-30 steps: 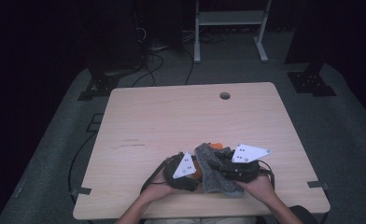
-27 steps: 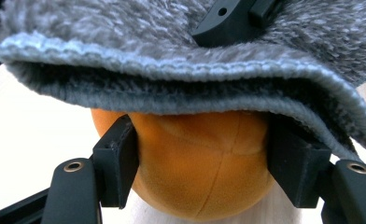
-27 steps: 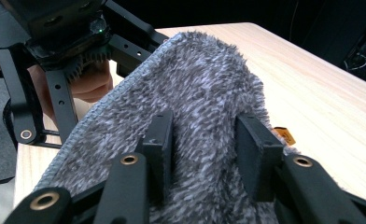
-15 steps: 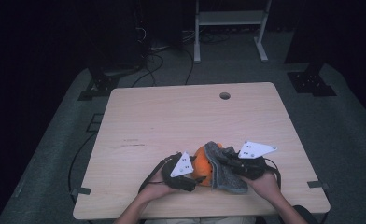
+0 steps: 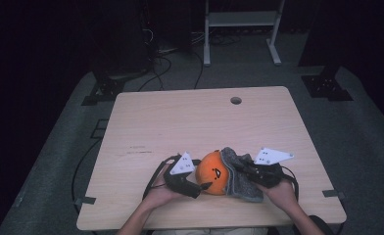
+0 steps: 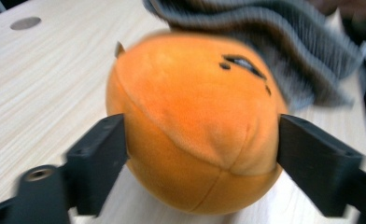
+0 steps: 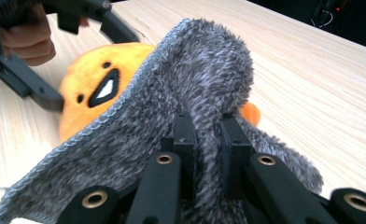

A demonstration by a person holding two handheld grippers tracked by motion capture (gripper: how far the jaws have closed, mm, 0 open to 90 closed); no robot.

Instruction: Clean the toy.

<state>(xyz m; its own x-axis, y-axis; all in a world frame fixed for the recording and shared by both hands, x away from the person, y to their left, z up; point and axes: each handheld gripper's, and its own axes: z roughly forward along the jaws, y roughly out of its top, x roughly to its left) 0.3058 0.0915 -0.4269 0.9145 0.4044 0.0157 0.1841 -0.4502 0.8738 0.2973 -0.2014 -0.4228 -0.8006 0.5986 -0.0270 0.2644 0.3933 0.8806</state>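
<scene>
An orange plush ball (image 5: 213, 172) with a small black face lies near the table's front edge. My left gripper (image 5: 208, 180) holds it from the left. Its jaws (image 6: 202, 140) have just been opening, and the pads still rest against both sides of the plush (image 6: 190, 126). A grey fuzzy cloth (image 5: 238, 169) drapes off the ball's right side. My right gripper (image 5: 246, 171) is shut on a raised fold of that cloth (image 7: 204, 79), the fingertips (image 7: 204, 121) pinching the pile. The plush face (image 7: 102, 88) peeks out past the cloth's hemmed edge.
The light wooden table (image 5: 180, 122) has a round cable hole (image 5: 236, 100) at the far middle. A white metal stand (image 5: 239, 29) and cables sit on the dark floor beyond. The person's hands come in at the front edge.
The grey cloth covered most of the plush a second ago. The right gripper has drawn it off to the right, and the orange ball with its face is now bare. The left hand stayed put.
</scene>
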